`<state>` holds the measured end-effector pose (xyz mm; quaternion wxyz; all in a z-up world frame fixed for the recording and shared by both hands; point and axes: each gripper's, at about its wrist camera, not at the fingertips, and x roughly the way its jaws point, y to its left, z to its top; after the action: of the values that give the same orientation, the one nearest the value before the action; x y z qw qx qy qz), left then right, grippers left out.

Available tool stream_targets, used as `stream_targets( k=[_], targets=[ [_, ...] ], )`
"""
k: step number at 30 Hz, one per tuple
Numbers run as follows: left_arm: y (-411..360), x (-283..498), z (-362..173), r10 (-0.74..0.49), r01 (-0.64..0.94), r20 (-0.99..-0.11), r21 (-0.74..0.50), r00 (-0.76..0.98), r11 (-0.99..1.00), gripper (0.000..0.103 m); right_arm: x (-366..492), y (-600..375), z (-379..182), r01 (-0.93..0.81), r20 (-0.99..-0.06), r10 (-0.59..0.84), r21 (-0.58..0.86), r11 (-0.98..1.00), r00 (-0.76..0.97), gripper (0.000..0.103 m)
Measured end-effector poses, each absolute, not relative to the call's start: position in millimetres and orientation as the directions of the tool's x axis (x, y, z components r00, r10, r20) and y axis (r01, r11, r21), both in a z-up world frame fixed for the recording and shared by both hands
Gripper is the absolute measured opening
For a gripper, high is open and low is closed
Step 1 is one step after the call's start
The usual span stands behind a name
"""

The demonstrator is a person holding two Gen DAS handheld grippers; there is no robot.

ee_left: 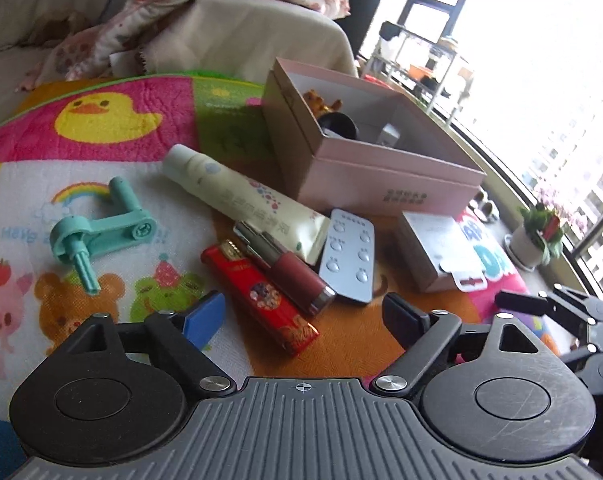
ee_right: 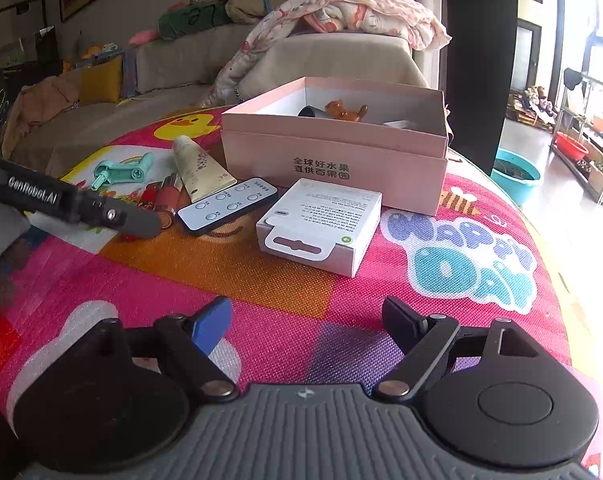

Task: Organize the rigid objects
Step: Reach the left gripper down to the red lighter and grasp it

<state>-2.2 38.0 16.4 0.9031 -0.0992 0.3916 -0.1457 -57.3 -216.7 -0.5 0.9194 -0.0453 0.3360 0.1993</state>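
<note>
Both grippers are seen closest, the left gripper [ee_left: 303, 316] with jaws wide apart and nothing between them, above the lighter [ee_left: 261, 290] and lipstick [ee_left: 285, 264]; the right gripper [ee_right: 307, 320] is likewise held open and empty over the bare mat [ee_right: 301, 280]. On the mat, the pink box [ee_right: 333, 152] is found at the back, open, with a brown figurine [ee_right: 343, 110] and a dark cylinder [ee_right: 311, 112] inside. Just before it a white carton [ee_right: 321, 224] is laid flat. Left of that, a remote [ee_right: 227, 204], a cream tube [ee_left: 241, 196], the lipstick and the lighter are clustered, touching. A teal crank [ee_left: 97, 232] is set apart at the far left.
</note>
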Motion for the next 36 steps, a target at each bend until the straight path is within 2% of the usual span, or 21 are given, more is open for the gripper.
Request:
stream_targets(
  k=[2, 4, 9, 11, 16, 19, 20, 22, 24, 30, 36],
  targets=[
    [40, 0, 17, -0.309, 0.170, -0.680, -0.265, 0.665, 0.949, 0.066, -57, -217, 0, -0.397, -0.636, 0.336, 0.050, 0.916, 0.695, 0.083],
    [42, 0, 17, -0.302, 0.175, -0.681, -0.252, 0.667, 0.952, 0.062, -57, -217, -1, -0.397, -0.637, 0.336, 0.051, 0.916, 0.694, 0.084],
    [54, -3, 17, -0.277, 0.149, -0.683, -0.242, 0.676, 0.959, 0.063, -57, -215, -1, -0.397, -0.640, 0.330, 0.042, 0.917, 0.694, 0.085],
    [57, -3, 17, -0.279, 0.152, -0.686, -0.241, 0.672, 0.959, 0.058, -57, -214, -1, -0.398, -0.641, 0.327, 0.036, 0.917, 0.694, 0.085],
    [59, -4, 17, -0.263, 0.163, -0.690, -0.209, 0.674, 0.964, 0.054, -57, -214, -1, -0.399, -0.643, 0.323, 0.030, 0.916, 0.694, 0.085],
    [60, -4, 19, -0.184, 0.125, -0.694, -0.135, 0.696, 0.983, 0.063, -57, -213, -1, -0.399, -0.644, 0.321, 0.027, 0.917, 0.695, 0.086],
    [63, -3, 19, -0.166, 0.108, -0.695, -0.126, 0.700, 0.986, 0.063, -57, -213, -1, -0.398, -0.644, 0.320, 0.026, 0.917, 0.695, 0.086],
    [69, 0, 19, -0.202, 0.102, -0.695, -0.183, 0.690, 0.978, 0.058, -57, -213, -1, -0.398, -0.644, 0.320, 0.027, 0.917, 0.695, 0.086],
    [67, 0, 18, -0.276, 0.133, -0.688, -0.255, 0.671, 0.958, 0.058, -57, -213, -1, -0.399, -0.645, 0.321, 0.027, 0.916, 0.694, 0.087],
    [38, 6, 15, -0.237, 0.186, -0.688, -0.149, 0.686, 0.971, 0.060, -57, -212, -1, -0.400, -0.647, 0.320, 0.025, 0.916, 0.692, 0.088],
    [43, 1, 15, -0.209, 0.223, -0.695, -0.071, 0.688, 0.972, 0.046, -57, -212, -1, -0.400, -0.647, 0.319, 0.024, 0.916, 0.692, 0.088]
  ],
)
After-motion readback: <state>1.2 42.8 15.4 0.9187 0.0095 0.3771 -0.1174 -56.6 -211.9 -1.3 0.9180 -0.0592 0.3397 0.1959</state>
